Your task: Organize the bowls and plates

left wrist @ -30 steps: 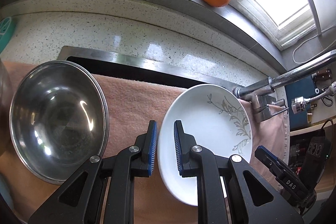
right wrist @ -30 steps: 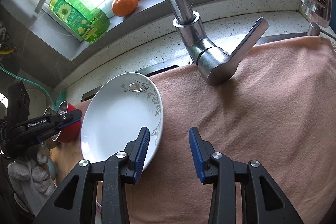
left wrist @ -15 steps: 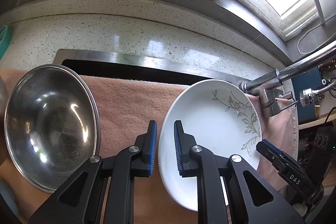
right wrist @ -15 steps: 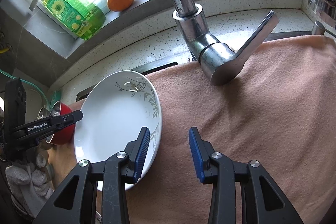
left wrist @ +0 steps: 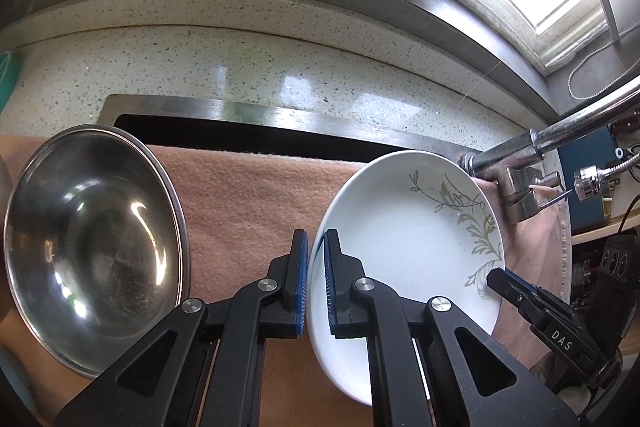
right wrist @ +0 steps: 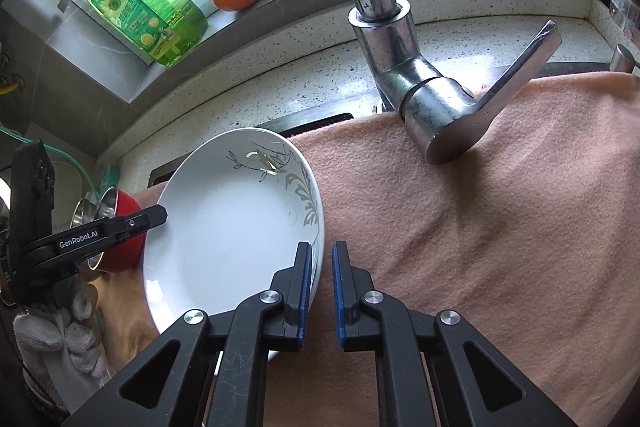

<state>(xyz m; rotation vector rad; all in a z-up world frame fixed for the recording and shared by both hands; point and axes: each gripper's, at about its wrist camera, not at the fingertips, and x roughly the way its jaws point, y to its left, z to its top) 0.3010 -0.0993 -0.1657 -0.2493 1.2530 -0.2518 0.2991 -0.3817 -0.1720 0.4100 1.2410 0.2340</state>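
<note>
The white plate with the leaf pattern (left wrist: 404, 223) is lying tilted over the peach-coloured towel (left wrist: 248, 195) that is covering the sink, between the steel bowl (left wrist: 88, 239) on one side and the chrome faucet (right wrist: 420, 83) on the other. The left gripper (left wrist: 316, 281) is pinching the plate's near rim, its blue pads closed to the thickness of the rim, and the right gripper (right wrist: 322, 291) is doing the same on the opposite edge, jaws drawn narrow with the rim sitting between them. The plate is looking like glazed ceramic: stiff, fairly heavy for its thin edge, slick under rubber pads and liable to chip or shatter if it is knocking against the faucet or the metal bowl. Gripping at the rim on two opposite sides seems the sound way to be carrying it, keeping it level so it is not sliding out; a single-edge hold would be levering hard on the pads
</note>
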